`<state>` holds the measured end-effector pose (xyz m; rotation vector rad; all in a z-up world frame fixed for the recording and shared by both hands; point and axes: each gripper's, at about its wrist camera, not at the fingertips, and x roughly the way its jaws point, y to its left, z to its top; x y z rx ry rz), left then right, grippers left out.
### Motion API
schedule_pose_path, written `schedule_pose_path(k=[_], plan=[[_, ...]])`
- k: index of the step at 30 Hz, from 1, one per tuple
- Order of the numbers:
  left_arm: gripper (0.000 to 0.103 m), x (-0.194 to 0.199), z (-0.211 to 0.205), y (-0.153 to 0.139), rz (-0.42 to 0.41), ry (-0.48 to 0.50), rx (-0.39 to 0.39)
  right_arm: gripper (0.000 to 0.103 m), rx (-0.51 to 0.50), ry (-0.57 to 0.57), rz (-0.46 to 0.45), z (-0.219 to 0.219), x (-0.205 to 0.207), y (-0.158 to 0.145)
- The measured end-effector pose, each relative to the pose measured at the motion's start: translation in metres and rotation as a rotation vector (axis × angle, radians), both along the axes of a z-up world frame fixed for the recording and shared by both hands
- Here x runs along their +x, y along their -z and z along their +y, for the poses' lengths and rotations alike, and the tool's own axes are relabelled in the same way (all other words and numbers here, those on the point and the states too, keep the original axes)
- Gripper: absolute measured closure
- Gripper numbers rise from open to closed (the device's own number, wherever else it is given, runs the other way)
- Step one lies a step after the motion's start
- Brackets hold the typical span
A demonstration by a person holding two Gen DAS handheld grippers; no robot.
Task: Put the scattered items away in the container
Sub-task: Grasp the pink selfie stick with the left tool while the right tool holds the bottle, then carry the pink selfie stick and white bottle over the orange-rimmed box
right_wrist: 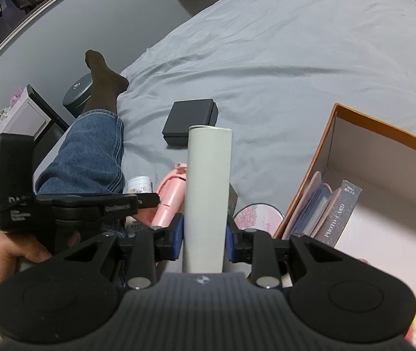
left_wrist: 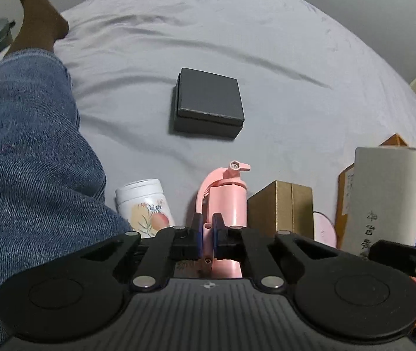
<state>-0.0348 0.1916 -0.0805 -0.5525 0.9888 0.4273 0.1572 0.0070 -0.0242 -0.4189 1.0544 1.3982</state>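
Note:
My left gripper (left_wrist: 208,229) is shut on the thin handle of a pink bottle (left_wrist: 231,201), which lies on the grey bed sheet and points away from me. My right gripper (right_wrist: 205,239) is shut on a tall white tube (right_wrist: 208,181), holding it upright just left of the orange-rimmed box (right_wrist: 329,152). That tube (left_wrist: 386,199) stands at the right of the left wrist view. A white jar with a peach picture (left_wrist: 145,204), a gold box (left_wrist: 284,207) and a round pink tin (right_wrist: 257,213) lie around the pink bottle (right_wrist: 169,199). A black box (left_wrist: 208,105) sits farther out.
The orange box has a white inside and holds upright books and a photo card case (right_wrist: 339,216) along its left wall. A person's leg in jeans (left_wrist: 26,152) lies along the left of the bed, with a dark sock (right_wrist: 105,79). A hand (right_wrist: 17,248) grips the left tool.

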Motion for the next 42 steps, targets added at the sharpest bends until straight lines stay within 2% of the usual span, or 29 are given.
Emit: schedule_pose_path(k=[10,23,36,42], plan=[[0.096,-0.007,-0.002,-0.018,-0.047,-0.011,0.004,0.072,0.012,0.000,0.005,-0.002,0.000,-0.005],[0.096,-0.016,-0.008,-0.075,-0.193,-0.007,0.042,0.072,0.083,-0.002,0.042,-0.011,0.003,-0.030],[0.096,-0.008,-0.034,-0.126,-0.331,0.078,0.025,0.072,0.158,0.038,-0.005,-0.032,0.018,-0.066],[0.096,0.011,-0.059,-0.136,-0.367,0.153,0.000,0.072,0.170,0.086,-0.029,-0.052,0.035,-0.077]])
